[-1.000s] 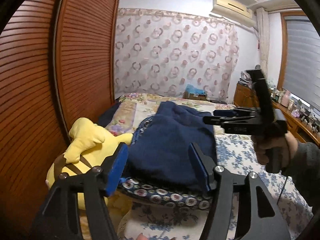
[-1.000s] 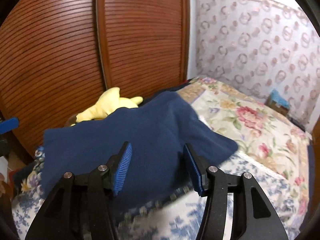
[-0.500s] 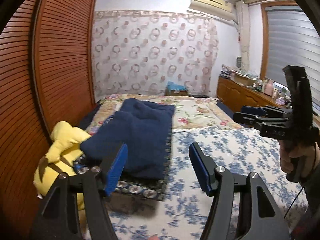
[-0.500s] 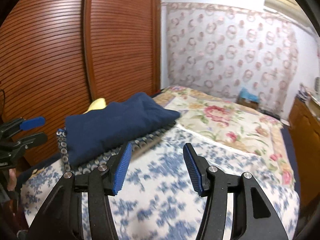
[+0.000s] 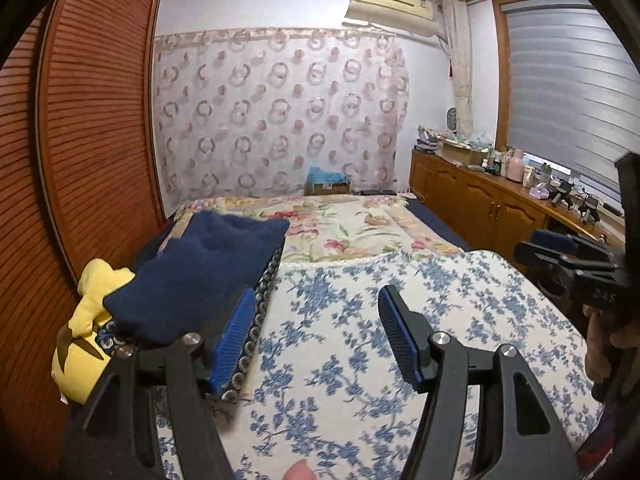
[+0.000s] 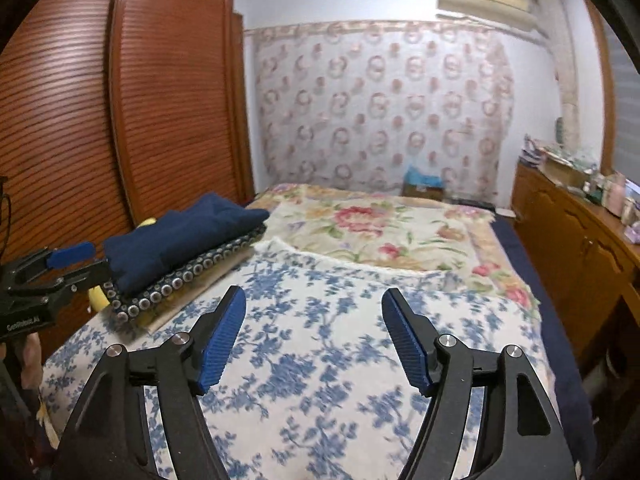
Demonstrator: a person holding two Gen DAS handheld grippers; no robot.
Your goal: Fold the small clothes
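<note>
A folded navy blue garment (image 5: 200, 268) lies on top of a folded circle-patterned cloth (image 5: 262, 296) at the left side of the bed; it also shows in the right wrist view (image 6: 180, 244). My left gripper (image 5: 320, 340) is open and empty, held above the blue-flowered bedspread (image 5: 400, 320), to the right of the pile. My right gripper (image 6: 314, 336) is open and empty above the bedspread (image 6: 320, 360), well back from the pile. Each gripper shows at the edge of the other's view: the right one (image 5: 560, 252) and the left one (image 6: 60, 268).
A yellow plush toy (image 5: 86, 332) lies between the pile and the wooden slatted wardrobe doors (image 5: 80, 140) on the left. A pink-flowered blanket (image 5: 352, 228) covers the far half of the bed. A wooden cabinet (image 5: 480, 204) with clutter runs along the right wall.
Both grippers have drawn back and away from the navy garment, which now lies folded on the patterned cloth. Both views now look over the bed from farther off.
</note>
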